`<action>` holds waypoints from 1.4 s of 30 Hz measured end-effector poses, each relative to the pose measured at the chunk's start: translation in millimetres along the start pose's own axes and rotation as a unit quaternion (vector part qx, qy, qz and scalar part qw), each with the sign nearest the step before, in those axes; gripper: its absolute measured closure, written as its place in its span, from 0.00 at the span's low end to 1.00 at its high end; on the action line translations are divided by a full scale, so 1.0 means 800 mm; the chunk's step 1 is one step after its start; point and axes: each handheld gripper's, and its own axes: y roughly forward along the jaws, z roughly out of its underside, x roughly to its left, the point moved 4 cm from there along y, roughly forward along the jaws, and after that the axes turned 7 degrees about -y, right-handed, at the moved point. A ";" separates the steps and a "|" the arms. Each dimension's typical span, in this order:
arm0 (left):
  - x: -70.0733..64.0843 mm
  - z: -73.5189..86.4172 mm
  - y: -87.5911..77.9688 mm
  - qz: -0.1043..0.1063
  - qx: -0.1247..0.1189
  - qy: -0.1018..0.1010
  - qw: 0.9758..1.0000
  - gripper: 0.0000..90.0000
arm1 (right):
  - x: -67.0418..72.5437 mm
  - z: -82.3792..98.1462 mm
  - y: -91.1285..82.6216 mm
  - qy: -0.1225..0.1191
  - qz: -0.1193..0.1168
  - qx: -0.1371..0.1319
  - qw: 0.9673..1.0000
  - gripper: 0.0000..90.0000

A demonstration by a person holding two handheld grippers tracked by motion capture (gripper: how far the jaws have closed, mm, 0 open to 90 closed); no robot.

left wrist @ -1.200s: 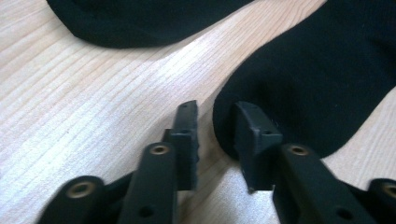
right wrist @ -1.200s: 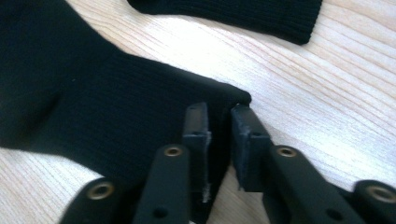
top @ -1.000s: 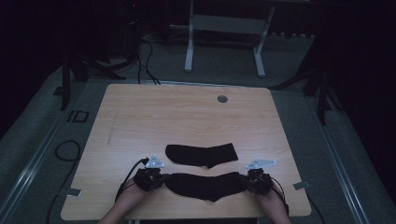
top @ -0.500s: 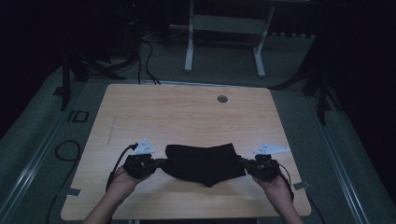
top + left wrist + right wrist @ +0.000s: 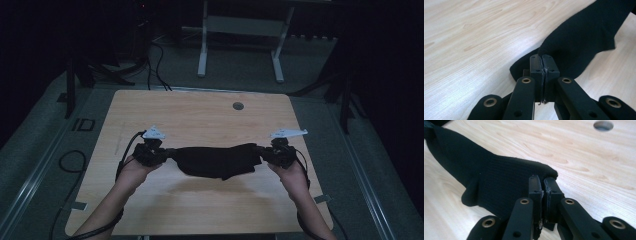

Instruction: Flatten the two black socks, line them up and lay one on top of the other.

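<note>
A black sock hangs stretched between my two grippers, a little above the light wooden table. My left gripper is shut on its left end. My right gripper is shut on its right end. In the left gripper view the jaws pinch the sock's edge, and the black fabric runs off to the upper right. In the right gripper view the jaws clamp the sock's ribbed end, which sags to the left. I cannot make out a second sock beneath the lifted one.
A round cable hole sits near the table's far edge, also seen as the hole in the right gripper view. Beyond the table stand a white desk frame and floor cables. The room around is dark.
Both hands have risen and moved away from the near edge, lifting the near sock off the table. It now hangs over the spot where the farther sock lay.
</note>
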 end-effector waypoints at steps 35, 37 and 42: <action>0.041 0.030 0.077 -0.023 0.048 -0.031 0.998 0.68 | -0.040 0.049 0.081 0.033 0.024 0.086 0.995 0.72; 0.039 0.029 0.074 -0.024 0.043 -0.031 0.998 0.66 | -0.038 0.046 0.077 0.034 0.022 0.079 0.996 0.68; 0.016 0.019 0.054 -0.036 0.010 -0.009 0.999 0.71 | -0.026 0.033 0.055 0.026 0.021 0.039 0.999 0.68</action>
